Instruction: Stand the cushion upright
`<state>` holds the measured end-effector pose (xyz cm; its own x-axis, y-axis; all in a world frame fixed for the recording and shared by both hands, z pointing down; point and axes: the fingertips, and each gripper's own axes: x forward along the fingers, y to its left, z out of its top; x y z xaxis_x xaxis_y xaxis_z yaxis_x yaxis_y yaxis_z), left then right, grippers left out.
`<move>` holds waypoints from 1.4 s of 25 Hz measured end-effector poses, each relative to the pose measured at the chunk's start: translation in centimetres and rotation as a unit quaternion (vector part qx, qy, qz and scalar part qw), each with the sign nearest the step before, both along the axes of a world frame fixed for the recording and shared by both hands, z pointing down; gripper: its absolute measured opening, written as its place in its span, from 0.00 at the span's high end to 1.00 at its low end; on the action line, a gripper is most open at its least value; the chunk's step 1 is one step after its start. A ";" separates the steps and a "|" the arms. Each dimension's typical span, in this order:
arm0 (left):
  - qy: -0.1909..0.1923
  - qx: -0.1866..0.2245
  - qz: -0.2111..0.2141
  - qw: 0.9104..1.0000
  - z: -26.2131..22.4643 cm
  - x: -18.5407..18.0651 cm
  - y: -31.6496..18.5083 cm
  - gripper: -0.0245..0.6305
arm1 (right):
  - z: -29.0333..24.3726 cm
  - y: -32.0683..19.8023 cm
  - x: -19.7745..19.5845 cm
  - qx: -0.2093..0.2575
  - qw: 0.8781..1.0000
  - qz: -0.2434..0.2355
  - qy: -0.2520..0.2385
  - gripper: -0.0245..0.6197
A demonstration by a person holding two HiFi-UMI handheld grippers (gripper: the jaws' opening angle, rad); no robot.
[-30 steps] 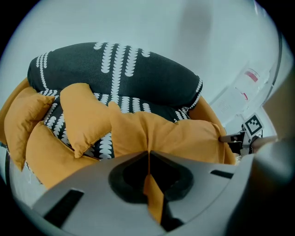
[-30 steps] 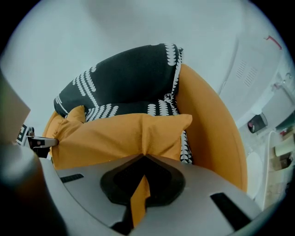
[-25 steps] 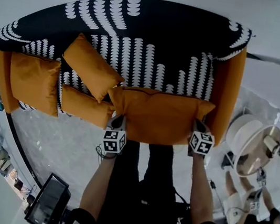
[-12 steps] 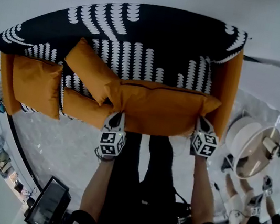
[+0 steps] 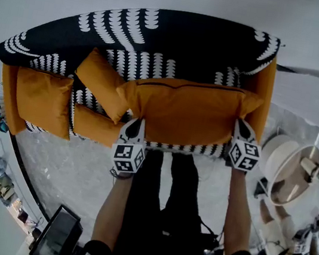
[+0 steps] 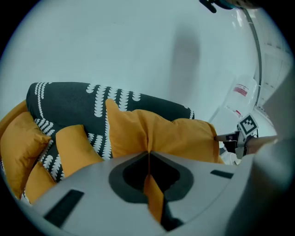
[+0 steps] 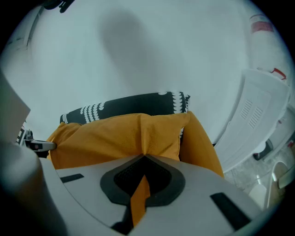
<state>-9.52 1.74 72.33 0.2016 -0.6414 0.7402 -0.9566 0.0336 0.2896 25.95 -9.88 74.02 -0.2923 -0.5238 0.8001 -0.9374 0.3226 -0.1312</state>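
The left gripper (image 5: 136,125) is clenched on the lower left corner of the big orange cushion (image 5: 189,114). The right gripper (image 5: 239,126) is clenched on its lower right corner. Each one pinches a fold of fabric. The cushion stretches between both grippers, with its top edge near the back of the sofa (image 5: 163,33). Smaller cushions (image 5: 103,81) lie left of the left gripper.

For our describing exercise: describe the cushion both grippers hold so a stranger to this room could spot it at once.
Find the black, white-patterned sofa with orange arms. Over its right half is a long orange cushion, pinched at its near corners by the left gripper and right gripper. It is far wider than the three smaller orange cushions beside it.
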 end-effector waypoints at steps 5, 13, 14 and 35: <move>-0.001 0.024 0.002 1.000 -1.3 -0.3 -3.1 0.96 | -1.5 -3.0 -0.3 0.026 1.000 0.008 -0.007 0.97; -0.005 0.061 -0.001 0.998 -2.8 -0.3 -7.5 0.96 | -2.7 -6.3 0.0 0.047 0.999 0.012 -0.009 0.97; -0.006 0.067 -0.003 0.998 -3.1 -0.5 -8.3 0.96 | -2.7 -6.6 0.0 0.048 0.999 0.012 -0.011 0.97; -0.007 0.099 -0.006 0.995 -3.5 -1.8 -17.3 0.96 | -3.4 -15.5 -1.6 0.070 0.997 0.021 -0.021 0.97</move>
